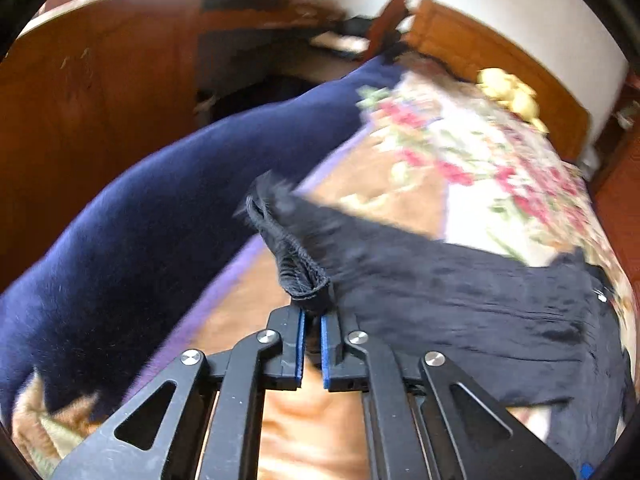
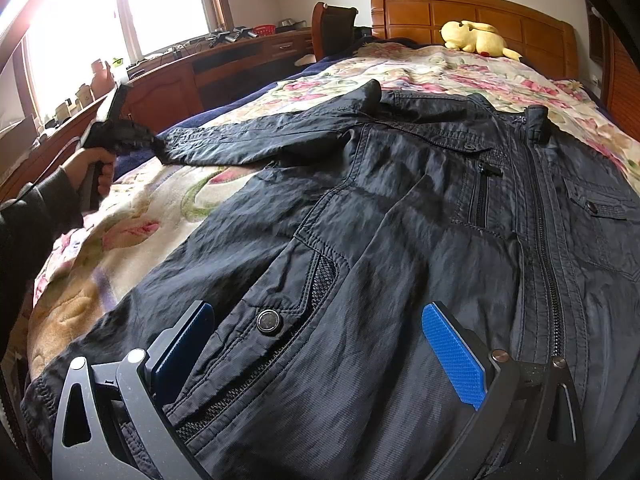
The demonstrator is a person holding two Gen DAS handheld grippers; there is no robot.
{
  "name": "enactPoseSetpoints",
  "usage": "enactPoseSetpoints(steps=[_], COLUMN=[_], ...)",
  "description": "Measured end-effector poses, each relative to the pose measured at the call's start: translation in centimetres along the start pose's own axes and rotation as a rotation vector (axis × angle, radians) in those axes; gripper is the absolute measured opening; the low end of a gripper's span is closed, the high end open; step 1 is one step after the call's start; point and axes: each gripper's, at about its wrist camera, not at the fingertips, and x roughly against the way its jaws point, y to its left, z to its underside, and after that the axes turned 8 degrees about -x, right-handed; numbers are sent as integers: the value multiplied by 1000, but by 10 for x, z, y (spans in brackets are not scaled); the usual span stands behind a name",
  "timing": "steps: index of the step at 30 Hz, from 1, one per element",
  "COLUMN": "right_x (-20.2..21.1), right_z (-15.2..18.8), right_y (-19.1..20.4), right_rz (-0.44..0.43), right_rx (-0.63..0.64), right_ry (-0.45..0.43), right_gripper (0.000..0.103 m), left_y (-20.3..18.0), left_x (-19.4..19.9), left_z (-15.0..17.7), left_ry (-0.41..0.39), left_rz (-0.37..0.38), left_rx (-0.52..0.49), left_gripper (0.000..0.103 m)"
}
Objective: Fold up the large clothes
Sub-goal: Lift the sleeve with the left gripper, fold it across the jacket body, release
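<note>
Your left gripper [image 1: 313, 320] is clamped on the sleeve cuff [image 1: 298, 276] of the black jacket [image 2: 400, 220] spread zipper-up on the floral bedspread [image 2: 440, 68]. Your right gripper [image 2: 316, 344] gapes wide over the jacket's hem, gripping nothing.

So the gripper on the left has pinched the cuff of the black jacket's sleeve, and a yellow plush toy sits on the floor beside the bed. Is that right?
Not quite. The yellow plush toy lies on the bed, up by the wooden headboard, as the right wrist view shows. The rest holds: the left gripper is shut on the sleeve cuff of the black jacket.
</note>
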Motion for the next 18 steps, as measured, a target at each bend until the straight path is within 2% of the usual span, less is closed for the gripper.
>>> enactPoseSetpoints(steps=[4,9,14,18], right_x=[-1,1,10,19], right_z=[1,2,2,1], right_y=[0,-2,-6,-11], right_rz=[0,1,-19,-34], right_rx=[-3,-19,-41,-42], right_ry=[-3,-15,-22,-17], right_gripper=[103,103,103,103], left_y=[-62,-142,-209,-243], left_x=[41,90,124,136], left_z=[-9,-9,13,43], left_ry=[-63,-99,-101,-73], left_rz=[84,200,341,410], left_rx=[-109,-242,-321,-362], left_gripper=[5,5,5,5])
